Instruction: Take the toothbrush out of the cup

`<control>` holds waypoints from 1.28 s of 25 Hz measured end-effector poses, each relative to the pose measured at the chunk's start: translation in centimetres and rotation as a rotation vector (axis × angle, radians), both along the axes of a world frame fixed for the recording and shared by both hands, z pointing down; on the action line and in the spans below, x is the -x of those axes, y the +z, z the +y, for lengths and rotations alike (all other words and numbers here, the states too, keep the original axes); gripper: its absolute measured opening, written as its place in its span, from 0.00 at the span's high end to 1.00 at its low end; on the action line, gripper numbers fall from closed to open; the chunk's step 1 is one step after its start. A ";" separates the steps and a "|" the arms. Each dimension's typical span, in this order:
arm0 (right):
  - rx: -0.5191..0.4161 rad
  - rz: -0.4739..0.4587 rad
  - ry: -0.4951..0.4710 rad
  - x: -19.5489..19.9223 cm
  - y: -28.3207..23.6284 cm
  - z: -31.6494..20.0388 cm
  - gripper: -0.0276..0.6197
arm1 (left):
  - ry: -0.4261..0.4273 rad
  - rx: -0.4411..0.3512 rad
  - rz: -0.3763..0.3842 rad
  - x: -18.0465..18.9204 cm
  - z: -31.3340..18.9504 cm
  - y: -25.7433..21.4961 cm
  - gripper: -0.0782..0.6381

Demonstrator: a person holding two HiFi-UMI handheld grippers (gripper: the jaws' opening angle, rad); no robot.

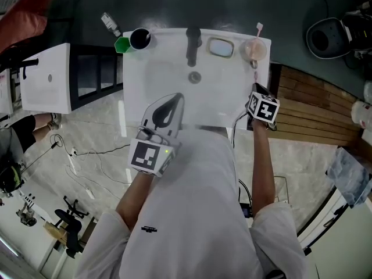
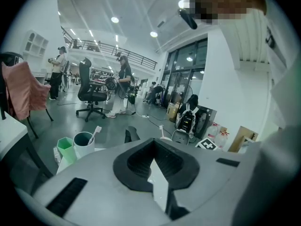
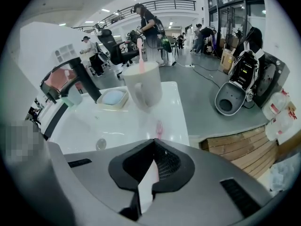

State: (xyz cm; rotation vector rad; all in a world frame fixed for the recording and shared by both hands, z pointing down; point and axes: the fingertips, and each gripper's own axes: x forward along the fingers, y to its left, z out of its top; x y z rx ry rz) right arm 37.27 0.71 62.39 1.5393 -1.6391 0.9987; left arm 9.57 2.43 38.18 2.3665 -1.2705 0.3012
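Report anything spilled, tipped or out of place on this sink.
Nothing spilled or tipped: the cup stands upright on the sink with the pink toothbrush in it. A small pink shape shows on the rim before it: a loose item or a reflection, I cannot tell.

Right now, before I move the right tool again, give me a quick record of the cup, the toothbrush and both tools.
cup: pale, upright, right rear corner of sink
toothbrush: pink, standing in cup
right tool: shut, empty, short of cup
left tool: shut, empty, over sink's near edge
left rear: dark cup with white brush, green cup beside it
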 end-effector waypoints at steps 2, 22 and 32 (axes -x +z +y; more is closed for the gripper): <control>-0.019 -0.002 0.000 0.1 -0.7 -0.1 0.96 | 0.000 0.002 0.000 -0.1 -0.1 -0.1 0.89; -0.626 0.028 -0.135 4.8 -18.9 -7.0 0.95 | -0.008 -0.049 0.009 -0.3 -0.8 -1.8 0.89; -0.619 0.044 -0.154 5.8 -18.3 -10.3 0.85 | -0.033 -0.043 0.002 0.7 -1.6 -1.8 0.89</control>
